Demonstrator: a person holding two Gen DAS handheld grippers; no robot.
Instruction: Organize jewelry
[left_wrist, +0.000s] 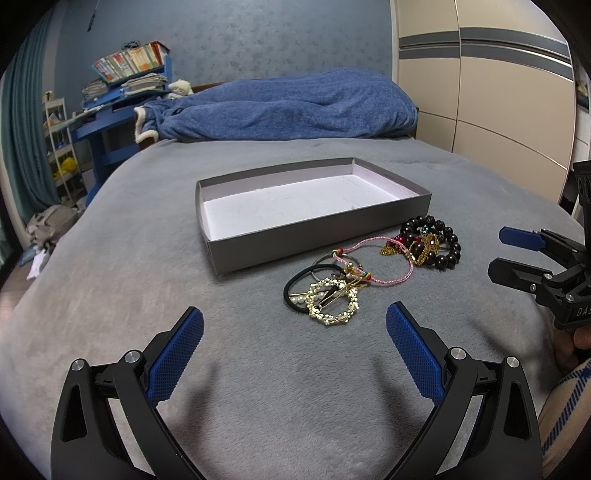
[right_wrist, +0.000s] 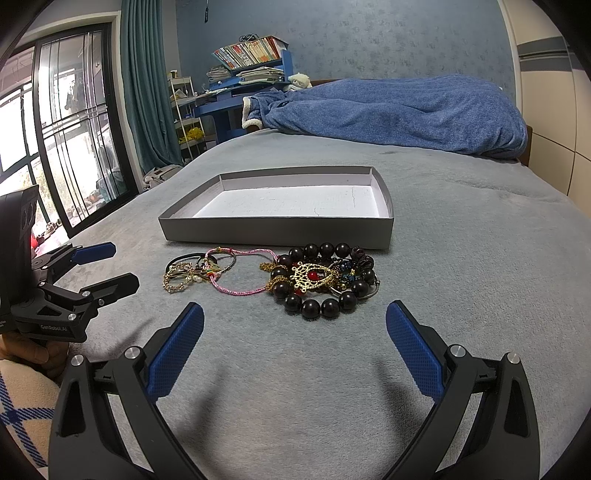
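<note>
A shallow grey box (left_wrist: 258, 242) (right_wrist: 273, 229) with a white floor lies on the grey bed cover and holds nothing. In front of it lies a heap of jewelry: a gold ring-shaped hair clip (left_wrist: 332, 301) (right_wrist: 177, 282) over a black hair tie (left_wrist: 295, 284), a pink cord bracelet (left_wrist: 384, 275) (right_wrist: 240, 291), and a dark bead bracelet (left_wrist: 448, 251) (right_wrist: 325, 304) with a gold pendant (right_wrist: 312, 277). My left gripper (left_wrist: 295, 325) (right_wrist: 110, 267) is open just short of the hair clip. My right gripper (right_wrist: 295, 325) (left_wrist: 513, 251) is open near the beads.
A rumpled blue blanket (left_wrist: 295, 107) (right_wrist: 406, 110) lies across the head of the bed. A blue desk with books (left_wrist: 122, 85) stands to the left, a wardrobe (left_wrist: 498, 92) to the right. A hand and a checked sleeve (right_wrist: 22, 398) hold the left gripper.
</note>
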